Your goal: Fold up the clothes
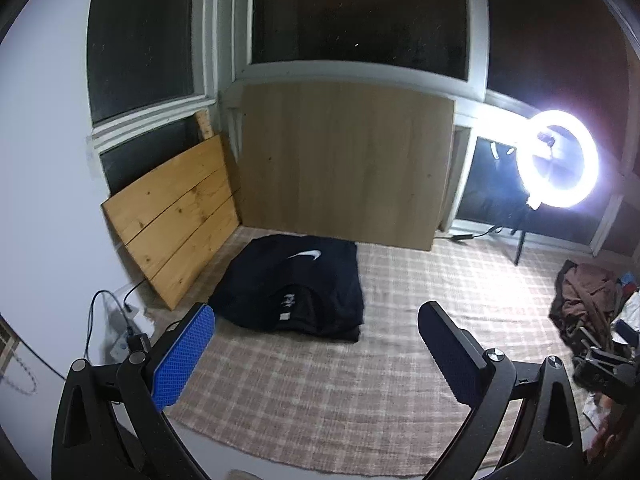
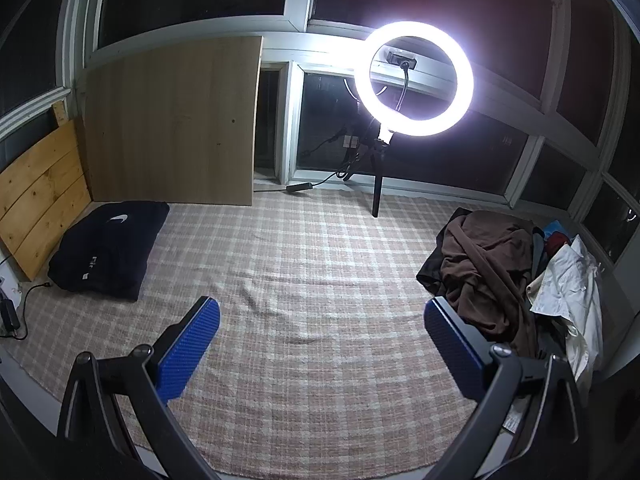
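A stack of folded dark clothes [image 1: 296, 284] with a white swoosh logo lies on the checked rug [image 1: 320, 380] near the wooden boards; the same folded stack [image 2: 108, 248] shows at the left in the right wrist view. A heap of unfolded clothes [image 2: 492, 268], brown on top with white and coloured pieces beside it, sits at the right; that unfolded heap [image 1: 584, 300] also appears at the right edge in the left wrist view. My left gripper [image 1: 316, 320] hangs open above the rug, just in front of the folded stack, holding nothing. My right gripper [image 2: 322, 312] is open over bare rug, its right finger [image 2: 452, 344] close to the heap.
A bright ring light [image 2: 414, 78] on a tripod stands by the windows at the back. Wooden boards [image 1: 176, 220] and a large panel [image 1: 344, 164] lean against the wall. Cables and a power strip [image 1: 124, 332] lie at the left. Part of my other gripper [image 1: 604, 372] shows at the right.
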`<control>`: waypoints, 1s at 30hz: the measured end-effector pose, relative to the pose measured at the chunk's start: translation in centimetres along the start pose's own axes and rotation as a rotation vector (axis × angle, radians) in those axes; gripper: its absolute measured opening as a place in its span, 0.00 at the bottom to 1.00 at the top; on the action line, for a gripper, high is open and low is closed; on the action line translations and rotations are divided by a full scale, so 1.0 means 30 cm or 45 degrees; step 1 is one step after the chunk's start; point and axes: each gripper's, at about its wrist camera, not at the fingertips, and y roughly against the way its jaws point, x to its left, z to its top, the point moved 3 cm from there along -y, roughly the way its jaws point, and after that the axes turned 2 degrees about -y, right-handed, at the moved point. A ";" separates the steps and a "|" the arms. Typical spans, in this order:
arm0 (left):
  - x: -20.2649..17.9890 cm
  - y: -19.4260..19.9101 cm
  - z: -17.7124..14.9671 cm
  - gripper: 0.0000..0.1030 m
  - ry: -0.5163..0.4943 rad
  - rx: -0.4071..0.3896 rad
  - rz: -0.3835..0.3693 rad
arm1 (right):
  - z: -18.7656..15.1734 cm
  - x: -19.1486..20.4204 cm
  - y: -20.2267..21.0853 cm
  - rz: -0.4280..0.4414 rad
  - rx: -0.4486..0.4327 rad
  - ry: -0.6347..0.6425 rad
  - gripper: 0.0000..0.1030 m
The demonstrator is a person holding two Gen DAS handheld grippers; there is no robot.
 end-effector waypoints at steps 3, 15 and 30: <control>0.007 -0.004 -0.003 0.99 -0.002 -0.005 0.002 | 0.002 -0.005 0.000 0.009 0.011 -0.014 1.00; -0.022 -0.050 -0.010 0.99 -0.028 -0.006 0.053 | -0.004 0.010 -0.008 0.007 0.030 -0.031 1.00; -0.041 -0.114 -0.026 0.99 -0.097 0.031 0.008 | -0.028 0.019 0.000 0.043 0.023 -0.123 1.00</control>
